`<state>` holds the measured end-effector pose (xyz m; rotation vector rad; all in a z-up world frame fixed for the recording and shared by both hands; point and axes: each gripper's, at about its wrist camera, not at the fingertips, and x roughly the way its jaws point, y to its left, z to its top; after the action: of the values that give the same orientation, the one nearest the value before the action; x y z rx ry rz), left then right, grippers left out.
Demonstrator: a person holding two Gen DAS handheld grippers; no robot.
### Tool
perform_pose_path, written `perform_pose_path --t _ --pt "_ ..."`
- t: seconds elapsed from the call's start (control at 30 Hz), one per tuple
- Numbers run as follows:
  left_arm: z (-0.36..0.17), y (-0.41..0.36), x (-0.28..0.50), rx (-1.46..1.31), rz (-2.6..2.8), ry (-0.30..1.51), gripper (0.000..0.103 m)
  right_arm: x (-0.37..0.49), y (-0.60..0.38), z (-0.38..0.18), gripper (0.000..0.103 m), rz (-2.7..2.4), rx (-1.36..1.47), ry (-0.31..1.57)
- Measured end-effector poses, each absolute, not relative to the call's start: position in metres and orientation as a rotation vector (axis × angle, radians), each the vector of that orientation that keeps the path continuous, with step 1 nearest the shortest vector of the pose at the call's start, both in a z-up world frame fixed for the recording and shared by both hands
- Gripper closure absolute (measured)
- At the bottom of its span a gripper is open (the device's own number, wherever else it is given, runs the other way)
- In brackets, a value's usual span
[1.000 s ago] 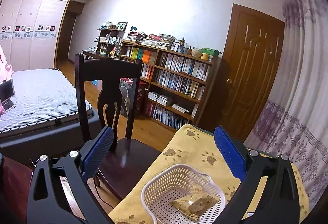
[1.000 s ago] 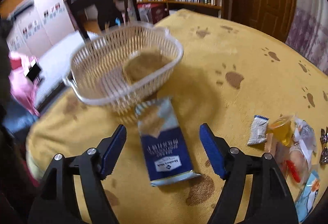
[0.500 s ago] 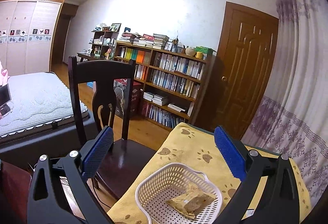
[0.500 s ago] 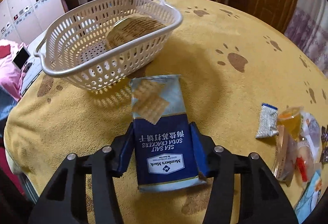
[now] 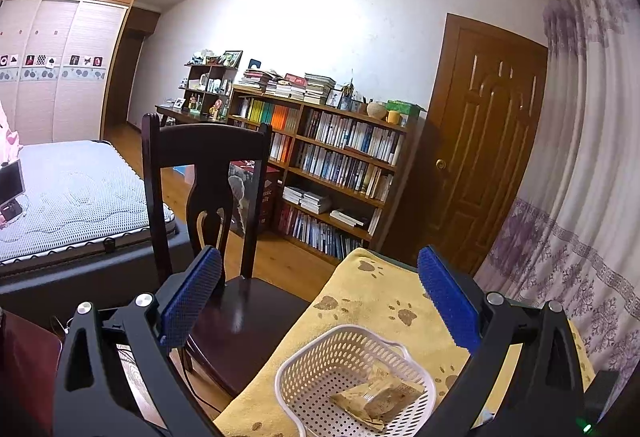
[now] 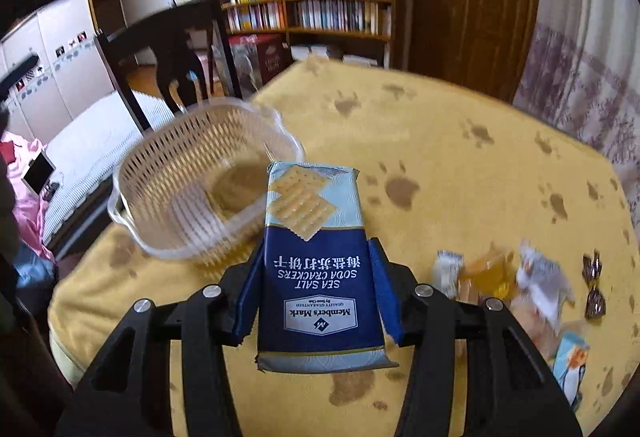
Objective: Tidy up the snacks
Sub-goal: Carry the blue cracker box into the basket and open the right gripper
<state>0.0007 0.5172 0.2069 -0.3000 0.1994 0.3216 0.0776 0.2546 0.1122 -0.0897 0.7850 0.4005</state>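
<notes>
Right claw (image 6: 316,289) now clamped on cracker pack (image 6: 316,269), lifted off table (image 6: 460,165) since a second ago, near basket (image 6: 192,189). Left claw (image 5: 320,297) wide, empty, above basket. Drop-in likely next.

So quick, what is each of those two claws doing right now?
Left gripper: open, holding nothing.
Right gripper: shut on the blue soda cracker packet.

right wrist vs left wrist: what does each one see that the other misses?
Right wrist only: right gripper shut on the cracker pack, plus loose snacks on the yellow cloth.
Left wrist only: left gripper, open and empty, above the table edge.
Both: white basket with one wrapped snack inside, the chair, the bookshelf.
</notes>
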Motion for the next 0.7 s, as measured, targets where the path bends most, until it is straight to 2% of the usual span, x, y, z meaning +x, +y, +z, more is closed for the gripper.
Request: perform_pose_path --t 0.23,0.43,0.7 --pt "0.207 0.522 -0.001 -0.316 0.315 0.194 0.003 0.100 0.310 0.137 0.053 0.480 -0.101 0.756" --pt "0.208 0.522 -0.003 -0.319 0.310 0.186 0.003 0.126 0.354 0.134 0.052 0.546 -0.048 0.791" --pt "0.209 0.523 -0.001 -0.316 0.316 0.191 0.003 0.132 0.354 0.120 0.052 0.555 -0.010 0.838"
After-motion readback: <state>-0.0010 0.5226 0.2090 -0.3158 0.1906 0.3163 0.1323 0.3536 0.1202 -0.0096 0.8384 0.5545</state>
